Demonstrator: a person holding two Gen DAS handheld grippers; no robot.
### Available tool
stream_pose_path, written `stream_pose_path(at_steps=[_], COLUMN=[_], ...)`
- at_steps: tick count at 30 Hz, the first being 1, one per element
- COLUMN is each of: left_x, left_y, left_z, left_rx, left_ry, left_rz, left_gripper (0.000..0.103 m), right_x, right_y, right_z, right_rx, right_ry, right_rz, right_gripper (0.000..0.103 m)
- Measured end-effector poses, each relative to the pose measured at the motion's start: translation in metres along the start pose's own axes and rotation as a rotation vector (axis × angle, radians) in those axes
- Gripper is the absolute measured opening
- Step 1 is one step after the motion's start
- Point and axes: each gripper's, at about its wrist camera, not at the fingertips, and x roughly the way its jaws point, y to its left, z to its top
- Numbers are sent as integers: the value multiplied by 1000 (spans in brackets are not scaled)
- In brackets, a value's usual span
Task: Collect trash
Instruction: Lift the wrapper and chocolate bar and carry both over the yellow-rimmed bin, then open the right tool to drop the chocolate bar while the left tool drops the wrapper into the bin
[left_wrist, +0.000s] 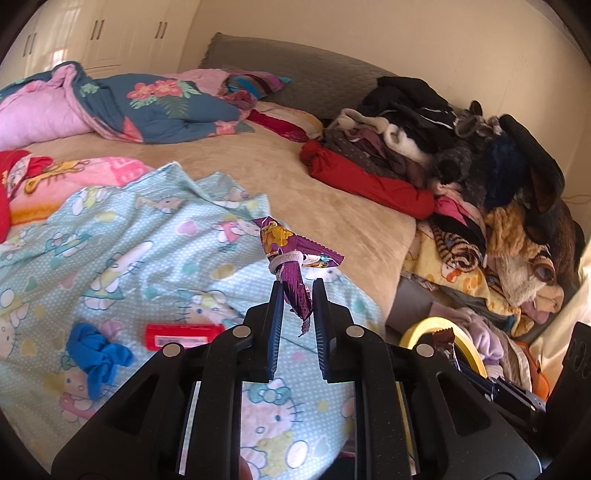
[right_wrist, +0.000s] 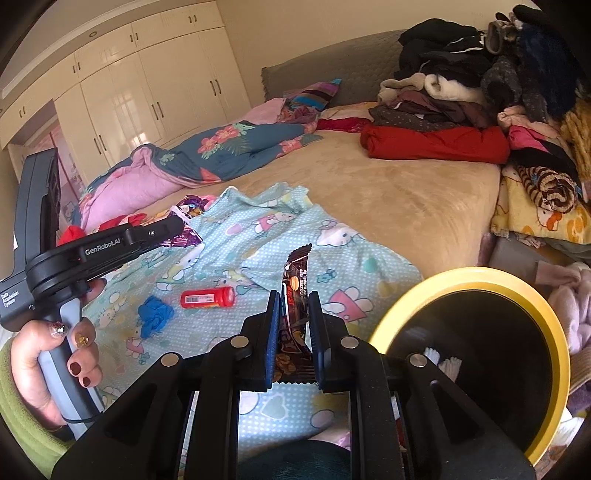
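My left gripper (left_wrist: 298, 295) is shut on a crumpled purple snack wrapper (left_wrist: 291, 258) with a pale hair tie looped round it, held above the bed. My right gripper (right_wrist: 292, 306) is shut on a dark brown snack wrapper (right_wrist: 295, 280) that stands upright between the pads. A yellow-rimmed bin (right_wrist: 480, 354) with a dark inside sits just right of the right gripper; its rim (left_wrist: 439, 328) also shows in the left wrist view. A red tube (left_wrist: 184, 335) (right_wrist: 208, 297) and a crumpled blue glove (left_wrist: 96, 352) (right_wrist: 155, 315) lie on the light-blue cartoon-cat sheet (left_wrist: 122, 258).
A person's hand (right_wrist: 55, 354) holds the left gripper's handle at the left of the right wrist view. A heap of clothes (left_wrist: 461, 155) fills the bed's right side, with a red bundle (right_wrist: 432, 142). A floral quilt (left_wrist: 155, 103) lies at the back; white wardrobes (right_wrist: 147, 81) stand behind.
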Motion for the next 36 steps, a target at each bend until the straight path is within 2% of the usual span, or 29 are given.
stream_pose_path(at_steps=[22, 36], left_x=[16, 31], left_y=[-93, -139], left_z=[-31, -64], left_rx=[181, 291], left_ry=[67, 146], left_rz=[-126, -193], left_gripper=[11, 11], right_x=[-47, -55], right_y=[-103, -156], right_z=[-17, -36], right_rx=[181, 298], right_ry=[-54, -26], right_rz=[-139, -209], right_gripper=[15, 15])
